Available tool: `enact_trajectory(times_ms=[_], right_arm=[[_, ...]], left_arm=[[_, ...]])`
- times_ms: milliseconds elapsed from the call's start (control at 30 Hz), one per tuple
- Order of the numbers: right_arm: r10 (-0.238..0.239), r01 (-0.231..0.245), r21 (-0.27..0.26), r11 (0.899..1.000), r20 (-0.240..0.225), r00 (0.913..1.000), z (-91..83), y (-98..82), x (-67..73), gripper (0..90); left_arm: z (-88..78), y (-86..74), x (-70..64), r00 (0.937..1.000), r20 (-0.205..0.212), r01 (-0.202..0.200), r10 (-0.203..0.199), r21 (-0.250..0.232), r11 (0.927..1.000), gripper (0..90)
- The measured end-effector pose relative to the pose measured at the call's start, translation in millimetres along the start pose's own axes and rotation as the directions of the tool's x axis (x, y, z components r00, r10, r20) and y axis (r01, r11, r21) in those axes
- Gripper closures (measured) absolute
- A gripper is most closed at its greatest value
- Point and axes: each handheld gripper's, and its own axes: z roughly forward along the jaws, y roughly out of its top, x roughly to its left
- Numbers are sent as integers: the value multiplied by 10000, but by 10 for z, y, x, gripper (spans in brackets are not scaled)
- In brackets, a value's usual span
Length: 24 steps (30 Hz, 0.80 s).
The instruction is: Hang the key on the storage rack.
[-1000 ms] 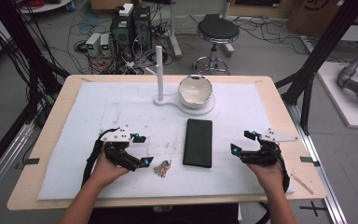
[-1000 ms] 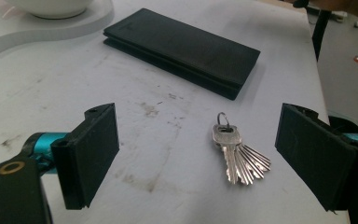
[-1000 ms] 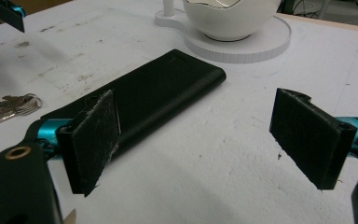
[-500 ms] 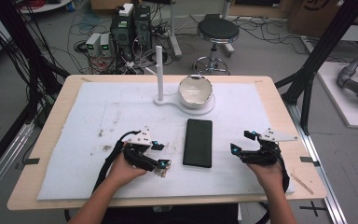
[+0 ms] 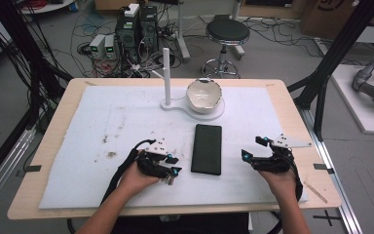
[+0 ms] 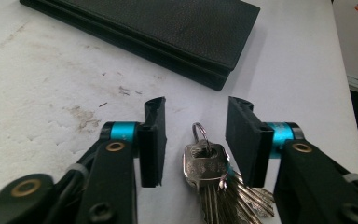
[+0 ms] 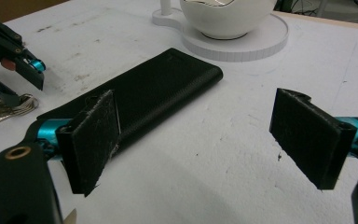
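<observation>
Your left gripper [image 6: 193,140] has its jaws apart, and they have just been closing in. The bunch of keys [image 6: 214,179] lies flat on the white mat [image 5: 126,117] right between them. In the left gripper view the key ring points to 12 o'clock and the key blades run down to 6 o'clock, fanning a little toward 5. So the long way of the keys runs the same way as your jaws, and the jaws will pinch across the short way. The right pad looks very near the keys or just touching them, while the left pad has a gap. I think the pinch is not done yet, so the keys may slide a bit to the left when you squeeze.

From the high view, your left gripper [image 5: 168,165] is at about 7 o'clock on the table, and the keys sit under its tips. Your left hand is the near one.

The black wallet [image 5: 207,148] lies just at 3 o'clock from your left gripper, long way running 12 to 6. It is close but not touching the keys.

Your right gripper [image 5: 255,148] rests at 5 o'clock, jaws wide apart, holding nothing. The white bowl [image 5: 204,95] on its stand [image 5: 168,73] is far off at 12 o'clock, out of the way.
</observation>
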Motion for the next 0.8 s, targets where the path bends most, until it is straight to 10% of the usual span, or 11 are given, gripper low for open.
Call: enact_trajectory(times_ms=[433,800], right_arm=[[-14,13,177,9998,9,10000,34,-9,11,162],[-40,39,217,9998,10,10000,39,-12,15,162]], left_arm=[[-18,-1,22,9996,-277,83,-80,92,9999,871],[-103,24,6,9994,4,334,-334,-211,9992,881]])
